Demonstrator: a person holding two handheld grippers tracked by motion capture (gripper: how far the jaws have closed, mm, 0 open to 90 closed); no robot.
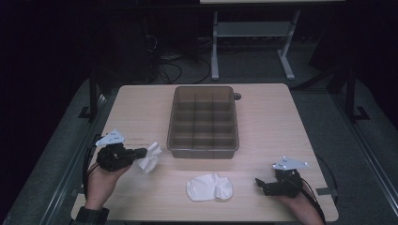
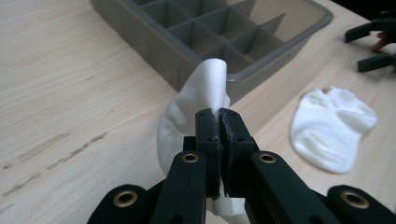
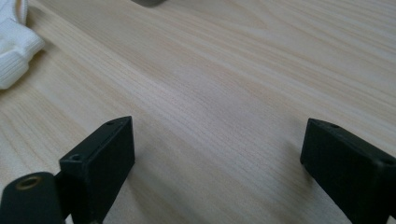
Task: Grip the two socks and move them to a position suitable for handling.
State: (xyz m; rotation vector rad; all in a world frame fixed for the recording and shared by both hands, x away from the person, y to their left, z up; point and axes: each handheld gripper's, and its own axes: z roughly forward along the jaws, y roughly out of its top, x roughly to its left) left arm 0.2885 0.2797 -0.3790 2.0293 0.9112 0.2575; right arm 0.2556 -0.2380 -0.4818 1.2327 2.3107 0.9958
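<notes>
The surface (image 1: 277, 117) is pale wood grain, set in a dark room with the legs of another desk (image 1: 248, 42) on the floor beyond its far edge. A grey compartmented tray (image 1: 203, 123) stands at the centre, toward the far side; its cells hold nothing that I can see. No brand, label or writing is legible on any item.

My left tongs (image 2: 219, 116) are clenched on a white sock (image 2: 205, 93), held off the surface just left of the tray's near left corner. A second white sock (image 1: 210, 187) lies flat on the surface near its front edge, between my two hands. My right tongs (image 3: 215, 154) are released, jaws wide apart, low over bare wood at the near right, with nothing between them.
</notes>
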